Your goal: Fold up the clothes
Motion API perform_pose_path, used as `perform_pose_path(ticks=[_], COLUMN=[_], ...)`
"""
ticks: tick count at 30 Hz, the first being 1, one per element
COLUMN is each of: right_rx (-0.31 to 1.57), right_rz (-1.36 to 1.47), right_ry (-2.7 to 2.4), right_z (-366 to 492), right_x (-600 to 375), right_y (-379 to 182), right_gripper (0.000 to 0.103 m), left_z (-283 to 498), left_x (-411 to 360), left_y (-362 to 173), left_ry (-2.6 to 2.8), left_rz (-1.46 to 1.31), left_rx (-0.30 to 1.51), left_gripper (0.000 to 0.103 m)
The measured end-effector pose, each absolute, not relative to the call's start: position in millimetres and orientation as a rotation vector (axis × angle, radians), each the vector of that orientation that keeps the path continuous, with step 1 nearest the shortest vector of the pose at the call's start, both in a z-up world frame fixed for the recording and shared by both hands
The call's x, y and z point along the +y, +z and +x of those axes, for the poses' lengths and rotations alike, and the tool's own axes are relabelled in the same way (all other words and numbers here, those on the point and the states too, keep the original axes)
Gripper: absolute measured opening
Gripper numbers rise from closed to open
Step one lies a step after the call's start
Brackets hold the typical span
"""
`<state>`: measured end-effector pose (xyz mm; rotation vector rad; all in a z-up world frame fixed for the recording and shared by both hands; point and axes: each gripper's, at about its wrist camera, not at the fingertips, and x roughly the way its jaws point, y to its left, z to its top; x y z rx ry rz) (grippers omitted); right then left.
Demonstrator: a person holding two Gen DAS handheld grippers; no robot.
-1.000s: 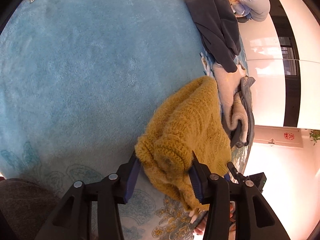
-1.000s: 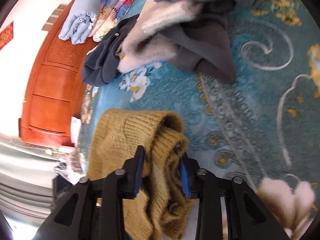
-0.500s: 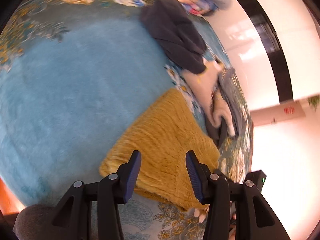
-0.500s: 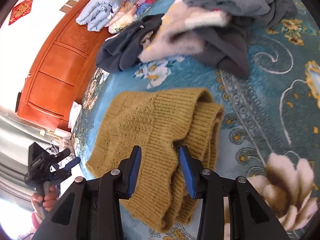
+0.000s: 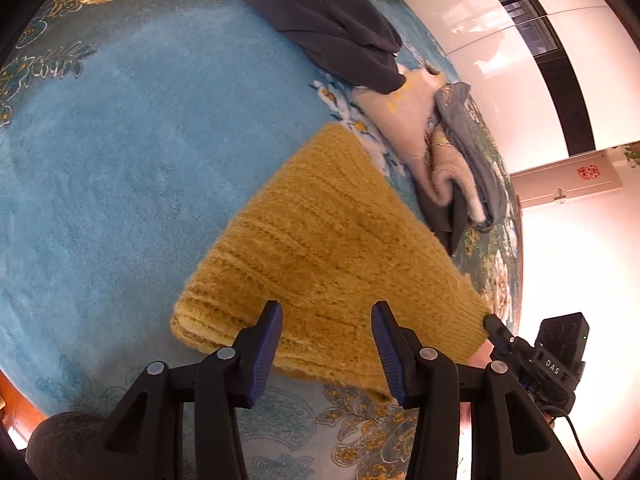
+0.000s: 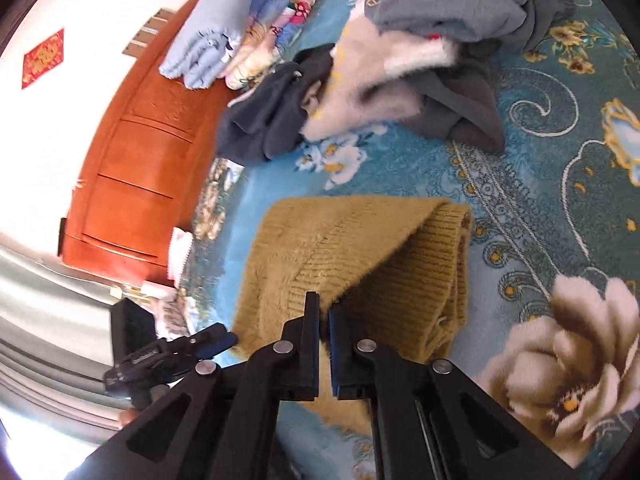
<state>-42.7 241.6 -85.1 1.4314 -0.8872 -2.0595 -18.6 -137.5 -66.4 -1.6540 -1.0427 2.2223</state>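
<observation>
Now the folded mustard sweater (image 5: pixel 328 248) lies flat; left gripper (image 5: pixel 326 344) spread, right gripper (image 6: pixel 324 320) pinching its edge.

The left gripper (image 5: pixel 326 334) hung low with its blue-padded jaws spread wide and nothing between them. The right gripper (image 6: pixel 324 320) had its jaws drawn almost together, a thin slit left between the pads, nothing visibly pinched.
</observation>
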Motion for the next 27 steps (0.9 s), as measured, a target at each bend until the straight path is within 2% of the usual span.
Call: perform_pose_path(ticks=[6,15,18,19,20,24,25,26,27], right_rx=[-0.911,-0.947,-0.938,-0.931,-0.926,-0.976,-0.991,-1.006,-1.020], right_rz=[1.439,1.451,1.481,1.494,1.507,1.500,1.503,1.507,1.510], right_ry=[-2.058,-2.055,-2.035,-2.025,-2.016,-1.990,-1.970,-1.951,-1.931], right_z=[-40,-37,-40,-41,-43,-43,-44,-45,-46], right_x=[246,253,245,241,238,233,230,228,226], right_y=[-96,-113,-123,-127,-131,-142,-142,-143,-144], right_gripper=[0.002,0.005,0.017,0.026,0.030,0.030,0.029,0.019,0.003], left_z=[-14,-14,-12,-12,-12,-14,-15,-16,-16], left_x=[-138,-142,-145,-146,-148,-152,-153,-154,-154], left_y=[-86,-78,-78,-79,-79,-79,-79,-79,-80], left_ry=[2.183,2.208,2.209,2.208,2.207,2.210,2.213,2.212,2.212], left_rz=[-1.731,-1.676,-1.670,-1.667,-1.663,-1.650,-1.648,-1.645,-1.645], left_rx=[-1.065,-1.075,-1.087,-1.095,-1.103,-1.115,-1.116,-1.117,-1.117], left_gripper=[0.051,0.051,0.051,0.051,0.051,0.051,0.051,0.051,0.051])
